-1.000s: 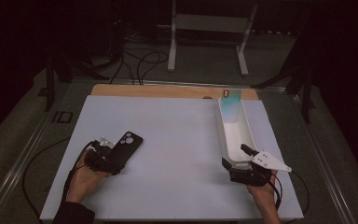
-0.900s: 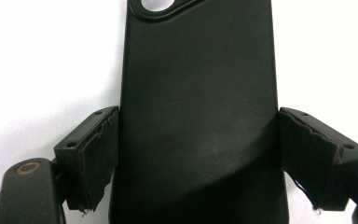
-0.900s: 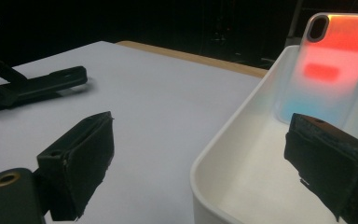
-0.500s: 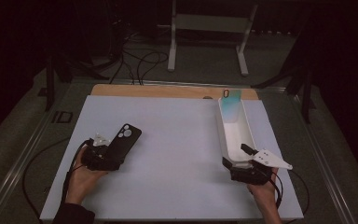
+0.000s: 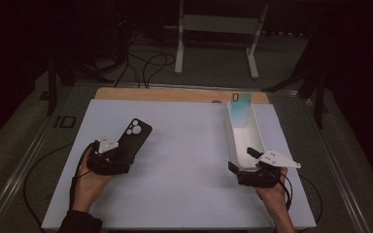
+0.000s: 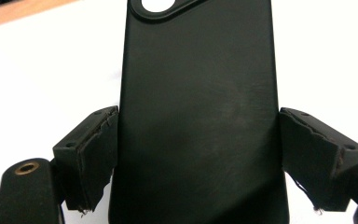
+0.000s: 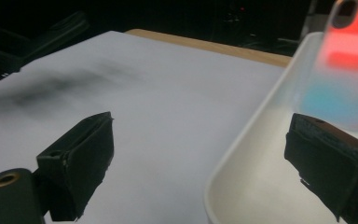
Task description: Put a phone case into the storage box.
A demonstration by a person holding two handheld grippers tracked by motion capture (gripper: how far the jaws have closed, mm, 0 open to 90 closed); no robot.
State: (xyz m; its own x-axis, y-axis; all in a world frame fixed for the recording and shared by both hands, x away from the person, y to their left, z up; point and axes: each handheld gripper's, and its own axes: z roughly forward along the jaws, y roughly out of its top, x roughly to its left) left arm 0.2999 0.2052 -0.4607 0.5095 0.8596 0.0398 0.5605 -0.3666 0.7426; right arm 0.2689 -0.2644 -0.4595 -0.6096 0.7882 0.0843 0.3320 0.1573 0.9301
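On the left of the white-topped desk (image 5: 184,160), the left claw (image 5: 121,154) is gripping a black rectangular phone case (image 6: 198,112) by its long edges. Near right, the right claw (image 5: 248,160) is sitting released astride the near wall of a long white plastic tray (image 5: 230,136), one jaw inside, beside a translucent teal-tinted case (image 5: 239,104) leaning at its far end.

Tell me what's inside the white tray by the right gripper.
A translucent phone case, teal fading to reddish, leans upright at the far end of the white tray. One jaw of the right gripper reaches inside the near end; the floor under it is hidden.
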